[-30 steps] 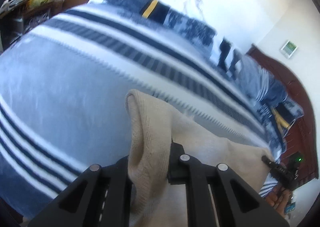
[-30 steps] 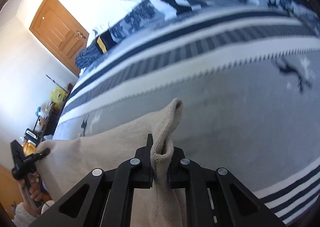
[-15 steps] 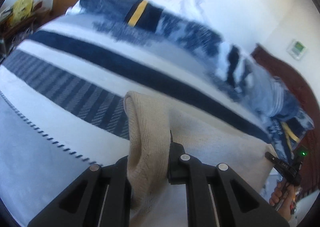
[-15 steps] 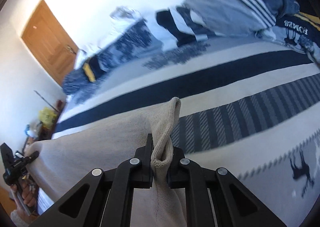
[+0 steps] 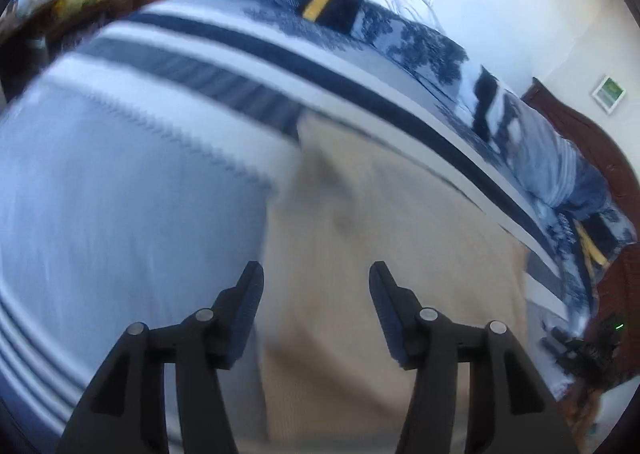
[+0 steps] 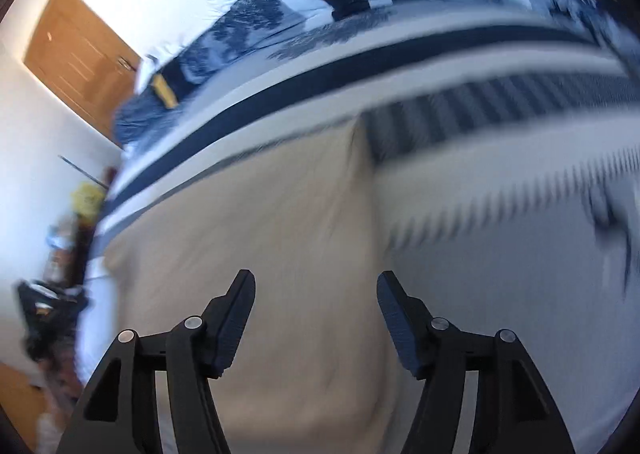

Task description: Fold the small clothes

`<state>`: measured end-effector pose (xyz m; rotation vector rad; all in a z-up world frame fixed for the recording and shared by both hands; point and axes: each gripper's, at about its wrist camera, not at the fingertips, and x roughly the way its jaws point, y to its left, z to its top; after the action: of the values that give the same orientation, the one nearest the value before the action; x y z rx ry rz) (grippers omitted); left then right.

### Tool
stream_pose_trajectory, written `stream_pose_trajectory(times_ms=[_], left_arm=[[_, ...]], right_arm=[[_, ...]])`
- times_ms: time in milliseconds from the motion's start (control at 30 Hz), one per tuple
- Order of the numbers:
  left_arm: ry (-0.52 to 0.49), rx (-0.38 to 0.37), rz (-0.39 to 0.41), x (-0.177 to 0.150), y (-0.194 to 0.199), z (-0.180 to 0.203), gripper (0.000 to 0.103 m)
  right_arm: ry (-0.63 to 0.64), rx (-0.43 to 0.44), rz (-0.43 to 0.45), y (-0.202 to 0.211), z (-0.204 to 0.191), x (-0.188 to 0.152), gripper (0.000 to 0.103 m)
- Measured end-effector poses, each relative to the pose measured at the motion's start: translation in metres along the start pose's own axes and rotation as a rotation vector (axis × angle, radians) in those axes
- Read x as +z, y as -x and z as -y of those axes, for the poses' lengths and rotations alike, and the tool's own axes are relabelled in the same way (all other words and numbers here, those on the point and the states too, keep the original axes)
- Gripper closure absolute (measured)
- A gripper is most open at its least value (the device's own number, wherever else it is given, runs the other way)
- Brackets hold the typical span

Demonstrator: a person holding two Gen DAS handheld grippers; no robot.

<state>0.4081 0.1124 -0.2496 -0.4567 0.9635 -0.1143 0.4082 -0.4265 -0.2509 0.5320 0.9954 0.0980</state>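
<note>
Both grippers, left and right, jaws just spread, beige garment lying loose beneath on striped bedspread

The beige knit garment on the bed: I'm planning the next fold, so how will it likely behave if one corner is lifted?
The beige knit garment looks soft and floppy: it lies flat, following the striped bedspread, so a lifted corner would probably drape. Likely light and not slippery, judging by its knit texture. Both the left gripper and right gripper have just been opening, nothing pinched.
</note>
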Motion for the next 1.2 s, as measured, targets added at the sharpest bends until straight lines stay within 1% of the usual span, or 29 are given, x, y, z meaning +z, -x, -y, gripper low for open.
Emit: stream_pose_trajectory(times_ms=[33,100,133,167,200,233,267,300,333,367,400,433,467,500,533,600,633,700,767,833,867,900,933,967,1000,1033,1100,1167,1200], left_arm=[[0.029,-0.025,-0.025,-0.019,0.001,0.0,0.049],[0.053,-0.052,-0.072,-0.038,-0.005,0.004,0.049],[0.066,-0.064,-0.102,-0.047,-0.012,0.007,0.049],[0.072,-0.081,-0.122,-0.053,-0.018,0.01,0.049],[0.069,-0.095,-0.139,-0.056,-0.023,0.013,0.05],[0.066,-0.088,-0.152,-0.058,-0.029,0.016,0.05],[0.065,-0.056,-0.163,-0.059,-0.035,0.018,0.05],[0.066,-0.023,-0.188,-0.057,-0.044,0.018,0.058],[0.086,-0.016,-0.201,-0.054,-0.051,0.017,0.063],[0.116,-0.014,-0.212,-0.052,-0.057,0.012,0.071],[0.152,-0.012,-0.215,-0.048,-0.062,0.007,0.088],[0.18,-0.015,-0.211,-0.045,-0.063,0.002,0.096],[0.202,-0.03,-0.21,-0.044,-0.062,0.0,0.099],[0.219,-0.057,-0.199,-0.042,-0.056,-0.001,0.099],[0.211,-0.097,-0.158,-0.042,-0.043,0.001,0.099],[0.181,-0.125,-0.126,-0.047,-0.027,0.004,0.099],[0.184,-0.128,-0.132,-0.052,-0.027,0.002,0.099],[0.153,-0.094,-0.18,-0.066,-0.047,-0.003,0.098],[0.139,-0.074,-0.192,-0.071,-0.058,-0.007,0.096],[0.143,-0.08,-0.178,-0.071,-0.051,-0.006,0.091],[0.124,-0.054,-0.174,-0.069,-0.042,-0.002,0.079],[0.104,-0.041,-0.162,-0.068,-0.035,-0.001,0.06],[0.063,-0.025,-0.134,-0.068,-0.023,0.003,0.051],[0.036,-0.013,-0.111,-0.068,-0.014,0.003,0.038],[0.005,0.011,-0.084,-0.069,-0.006,0.003,0.032],[-0.013,0.042,-0.065,-0.071,0.0,0.002,0.031],[-0.002,0.066,-0.07,-0.076,0.001,-0.007,0.031],[0.046,0.056,-0.116,-0.077,-0.012,-0.018,0.031],[0.072,0.034,-0.129,-0.075,-0.016,-0.023,0.031]], right_arm=[[-0.035,0.029,-0.017,0.007,0.002,-0.021,0.034],[-0.104,0.1,-0.044,0.009,0.009,-0.059,0.034],[-0.138,0.119,-0.056,0.005,0.013,-0.071,0.035],[-0.177,0.135,-0.072,-0.002,0.02,-0.079,0.037],[-0.197,0.142,-0.084,-0.011,0.025,-0.082,0.041],[-0.21,0.136,-0.103,-0.02,0.029,-0.083,0.048],[-0.228,0.141,-0.123,-0.03,0.033,-0.082,0.051],[-0.218,0.156,-0.124,-0.036,0.035,-0.08,0.055],[-0.194,0.143,-0.112,-0.036,0.034,-0.081,0.061],[-0.186,0.117,-0.094,-0.037,0.035,-0.079,0.065],[-0.193,0.117,-0.079,-0.038,0.036,-0.077,0.07],[-0.186,0.127,-0.067,-0.039,0.038,-0.076,0.079],[-0.17,0.123,-0.059,-0.039,0.039,-0.074,0.089],[-0.165,0.108,-0.06,-0.039,0.04,-0.075,0.098],[-0.171,0.11,-0.056,-0.036,0.043,-0.074,0.098],[-0.166,0.139,0.0,-0.015,0.039,-0.073,0.099],[-0.139,0.127,0.025,-0.004,0.034,-0.069,0.099],[-0.081,0.081,0.056,0.011,0.023,-0.068,0.099],[-0.081,0.026,0.021,-0.001,0.027,-0.07,0.099],[-0.078,-0.013,-0.037,-0.022,0.036,-0.071,0.097],[-0.099,0.008,-0.078,-0.03,0.04,-0.073,0.097],[-0.137,0.035,-0.074,-0.028,0.044,-0.074,0.095],[-0.153,0.055,-0.053,-0.019,0.046,-0.075,0.085],[-0.151,0.068,-0.033,-0.01,0.046,-0.076,0.072],[-0.16,0.077,-0.008,0.002,0.047,-0.078,0.041],[-0.175,0.086,0.007,0.008,0.048,-0.081,0.023],[-0.216,0.12,0.017,0.018,0.055,-0.089,0.023],[-0.23,0.118,-0.029,0.011,0.062,-0.098,0.023],[-0.24,0.113,-0.052,0.004,0.065,-0.101,0.023]])
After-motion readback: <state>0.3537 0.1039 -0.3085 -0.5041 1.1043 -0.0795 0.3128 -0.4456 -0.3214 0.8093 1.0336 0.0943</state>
